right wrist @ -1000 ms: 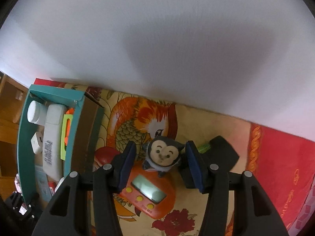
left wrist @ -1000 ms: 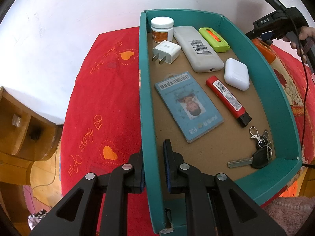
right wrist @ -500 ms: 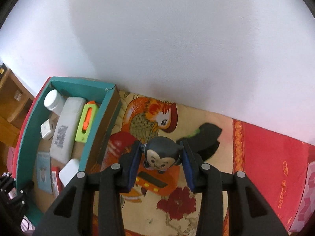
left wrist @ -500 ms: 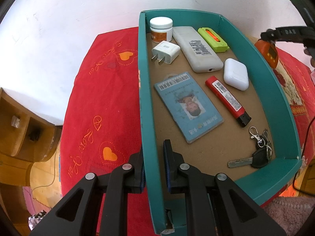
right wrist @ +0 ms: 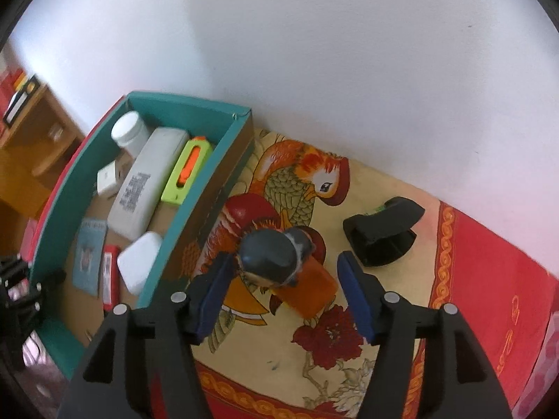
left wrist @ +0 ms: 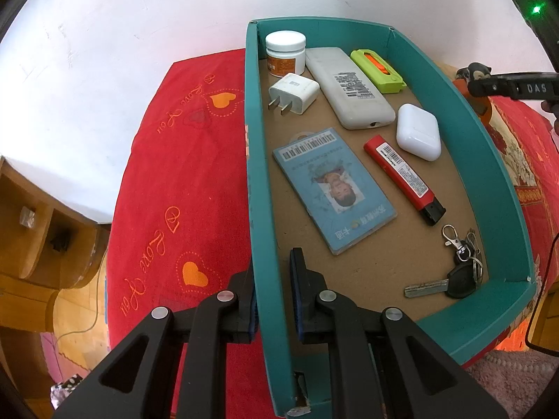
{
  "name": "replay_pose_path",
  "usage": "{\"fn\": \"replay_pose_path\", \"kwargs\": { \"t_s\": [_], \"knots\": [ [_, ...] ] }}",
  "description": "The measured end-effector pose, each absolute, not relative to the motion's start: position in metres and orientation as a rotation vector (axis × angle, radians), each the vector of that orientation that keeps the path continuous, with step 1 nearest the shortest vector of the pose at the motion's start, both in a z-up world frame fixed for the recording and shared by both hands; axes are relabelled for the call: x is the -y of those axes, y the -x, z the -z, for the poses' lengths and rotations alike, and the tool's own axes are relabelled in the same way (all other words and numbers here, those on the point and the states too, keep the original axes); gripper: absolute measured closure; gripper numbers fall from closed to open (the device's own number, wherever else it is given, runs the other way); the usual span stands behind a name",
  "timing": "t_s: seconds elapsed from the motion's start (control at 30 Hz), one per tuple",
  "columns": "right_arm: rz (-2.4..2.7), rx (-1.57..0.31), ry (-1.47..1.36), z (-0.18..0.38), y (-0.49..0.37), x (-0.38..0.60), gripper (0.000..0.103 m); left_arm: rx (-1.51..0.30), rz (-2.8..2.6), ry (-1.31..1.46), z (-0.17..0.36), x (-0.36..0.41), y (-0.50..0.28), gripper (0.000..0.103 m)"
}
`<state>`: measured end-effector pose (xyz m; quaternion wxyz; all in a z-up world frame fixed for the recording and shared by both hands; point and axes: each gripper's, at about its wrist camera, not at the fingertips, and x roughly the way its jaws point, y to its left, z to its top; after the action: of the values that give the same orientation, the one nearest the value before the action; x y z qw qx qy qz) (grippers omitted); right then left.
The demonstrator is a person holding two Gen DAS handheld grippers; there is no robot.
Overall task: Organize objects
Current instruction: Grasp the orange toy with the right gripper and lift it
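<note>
Teal box (left wrist: 482, 160) sits on the red cloth (left wrist: 181, 174), its left wall pinched tight by the left gripper (left wrist: 272, 293), apparently to steady it for loading. Right gripper (right wrist: 284, 293) hangs just outside the box's right wall, jaws opening; the monkey-head timer (right wrist: 276, 262) lies between them, touching the left pad, clear of the right.

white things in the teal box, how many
4, unless something hides behind the near wall of the teal box: white jar in the far left corner, charger plug just before it, long remote alongside, earbud case near the right wall.
</note>
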<state>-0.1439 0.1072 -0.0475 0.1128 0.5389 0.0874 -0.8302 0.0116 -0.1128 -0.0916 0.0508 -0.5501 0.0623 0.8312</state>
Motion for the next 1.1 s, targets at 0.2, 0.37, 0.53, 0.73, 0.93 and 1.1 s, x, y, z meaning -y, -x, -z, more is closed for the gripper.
{"fn": "replay_pose_path", "kwargs": {
  "t_s": [0.2,0.37,0.53,0.73,0.93,1.1],
  "knots": [
    [2.382,-0.306,-1.614,0.062,0.144,-0.116,0.04,-0.184,-2.533,1.677,0.092,0.112,-0.01,0.089],
    [2.349,-0.309,-1.636,0.075,0.147,-0.112,0.041,-0.185,-2.534,1.68,0.092,0.112,-0.009,0.089],
    [2.363,-0.244,-1.639,0.08,0.152,-0.114,0.047,-0.189,-2.532,1.683,0.093,0.112,-0.008,0.089],
    [2.371,-0.185,-1.623,0.077,0.148,-0.12,0.059,-0.183,-2.53,1.682,0.093,0.113,-0.007,0.089],
    [2.381,-0.131,-1.612,0.074,0.14,-0.121,0.064,-0.19,-2.529,1.678,0.093,0.113,-0.007,0.089],
    [2.4,-0.148,-1.597,0.071,0.14,-0.115,0.064,-0.205,-2.53,1.668,0.093,0.113,-0.008,0.089]
  ]
}}
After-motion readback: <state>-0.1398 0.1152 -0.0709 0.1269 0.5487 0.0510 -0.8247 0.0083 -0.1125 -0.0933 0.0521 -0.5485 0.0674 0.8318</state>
